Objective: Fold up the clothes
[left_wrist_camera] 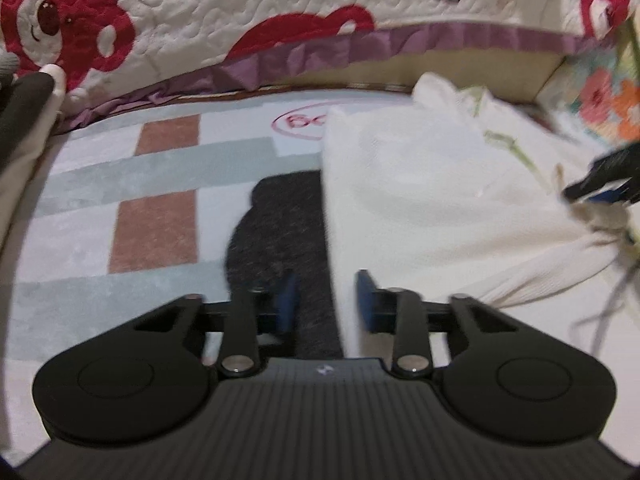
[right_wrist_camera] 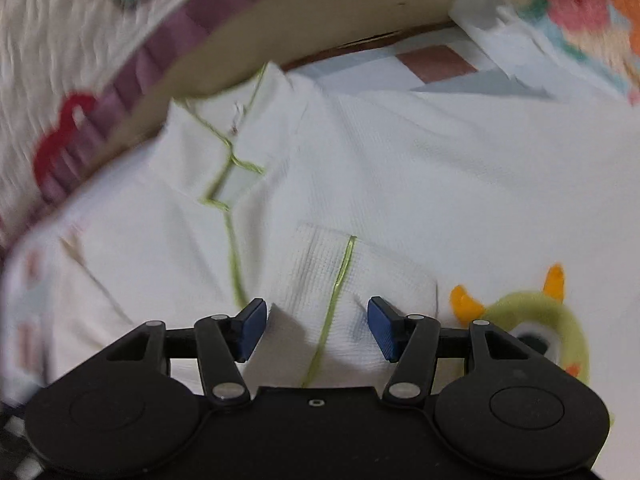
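Note:
A white shirt [left_wrist_camera: 432, 184] with thin green piping lies spread on the rug, its straight left edge running toward my left gripper [left_wrist_camera: 326, 304]. The blue pads [left_wrist_camera: 366, 304] stand a little apart with that edge and a dark grey garment [left_wrist_camera: 276, 232] between them, and neither pad presses on the cloth. In the right wrist view the white shirt [right_wrist_camera: 400, 168] fills the frame, collar at the upper left. My right gripper [right_wrist_camera: 316, 328] is open just above its chest pocket [right_wrist_camera: 352, 276], nothing clamped. A green horned monster patch [right_wrist_camera: 532, 320] sits right of the pocket. The right gripper [left_wrist_camera: 580, 192] also shows at the left view's right edge.
A bed with a white quilt printed with red bears [left_wrist_camera: 224, 20] and a purple frill [left_wrist_camera: 440, 38] closes off the far side. The rug [left_wrist_camera: 132, 208] has brown and grey blocks. A floral cloth [left_wrist_camera: 608, 100] lies at the right. A dark and white shape [left_wrist_camera: 24, 120] stands at the left edge.

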`<state>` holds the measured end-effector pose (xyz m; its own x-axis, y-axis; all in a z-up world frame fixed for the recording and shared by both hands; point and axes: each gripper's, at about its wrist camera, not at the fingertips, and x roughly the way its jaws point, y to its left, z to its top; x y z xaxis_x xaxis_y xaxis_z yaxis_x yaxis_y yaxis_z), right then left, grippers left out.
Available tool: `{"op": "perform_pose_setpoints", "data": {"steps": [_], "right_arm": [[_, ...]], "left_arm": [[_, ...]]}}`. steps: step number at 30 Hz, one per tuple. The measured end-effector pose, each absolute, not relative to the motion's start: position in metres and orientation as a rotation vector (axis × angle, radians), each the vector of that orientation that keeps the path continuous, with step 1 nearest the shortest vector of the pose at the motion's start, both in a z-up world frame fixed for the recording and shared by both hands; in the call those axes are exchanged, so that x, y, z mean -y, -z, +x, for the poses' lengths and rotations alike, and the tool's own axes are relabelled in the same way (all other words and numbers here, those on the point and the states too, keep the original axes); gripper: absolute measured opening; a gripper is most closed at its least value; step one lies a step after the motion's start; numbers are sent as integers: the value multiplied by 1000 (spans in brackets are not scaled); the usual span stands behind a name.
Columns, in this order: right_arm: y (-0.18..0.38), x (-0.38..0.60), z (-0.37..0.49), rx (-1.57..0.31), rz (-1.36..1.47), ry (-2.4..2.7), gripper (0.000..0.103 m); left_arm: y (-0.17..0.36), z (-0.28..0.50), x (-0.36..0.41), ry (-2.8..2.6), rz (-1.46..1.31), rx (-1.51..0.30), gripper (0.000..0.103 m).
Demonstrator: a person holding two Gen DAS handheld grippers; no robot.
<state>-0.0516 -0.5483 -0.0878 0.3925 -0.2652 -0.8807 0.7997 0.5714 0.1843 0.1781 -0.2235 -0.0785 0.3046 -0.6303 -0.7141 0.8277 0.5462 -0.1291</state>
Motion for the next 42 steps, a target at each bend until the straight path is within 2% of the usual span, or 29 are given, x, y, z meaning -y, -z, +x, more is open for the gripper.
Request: {"op": "perform_pose_setpoints", "data": {"steps": [1, 2, 3, 5, 12, 19, 21, 23, 24, 26, 29, 32, 34, 35, 38, 41, 42], "right_arm": [[89, 544, -51, -929, 624, 734, 60], [91, 540, -50, -925, 577, 723, 43], [89, 541, -54, -903, 573, 723, 15], [82, 547, -65, -851, 590, 728, 13], [2, 562, -136, -459, 536, 775, 13], [63, 598, -194, -652, 698, 803, 17], [85, 597, -208, -677, 727, 828, 24], [97, 598, -221, -644, 761, 828, 29], [99, 601, -225, -624, 789, 826, 35], [104, 607, -231, -583, 851, 819, 39], [112, 615, -232, -555, 917, 803, 44], [115, 616, -226, -544, 896, 800, 47], [114, 615, -220, -558, 845, 786, 47], [113, 614, -217, -567, 818, 779, 46], [108, 602, -210, -609, 661, 738, 16], [104, 594, -211, -591, 587, 713, 8], [103, 593, -213, -580, 582, 712, 8]], "left_arm": [[78, 178, 223, 998, 264, -796, 23], [76, 178, 222, 1011, 251, -789, 23], [75, 177, 221, 1020, 245, -777, 23], [72, 174, 222, 1040, 248, -750, 23], [73, 167, 227, 1026, 264, -755, 23], [72, 160, 241, 998, 324, -781, 26], [67, 160, 245, 1015, 293, -790, 27], [61, 161, 259, 1037, 289, -788, 32], [58, 161, 269, 1049, 293, -785, 38], [51, 162, 288, 1073, 301, -779, 53], [52, 164, 327, 1071, 341, -789, 57], [67, 169, 374, 1039, 417, -877, 58], [77, 172, 389, 1016, 458, -924, 65], [83, 173, 396, 1005, 479, -947, 69], [92, 173, 404, 953, 495, -979, 73], [96, 165, 398, 906, 480, -961, 75], [99, 159, 399, 897, 514, -936, 73]]}}
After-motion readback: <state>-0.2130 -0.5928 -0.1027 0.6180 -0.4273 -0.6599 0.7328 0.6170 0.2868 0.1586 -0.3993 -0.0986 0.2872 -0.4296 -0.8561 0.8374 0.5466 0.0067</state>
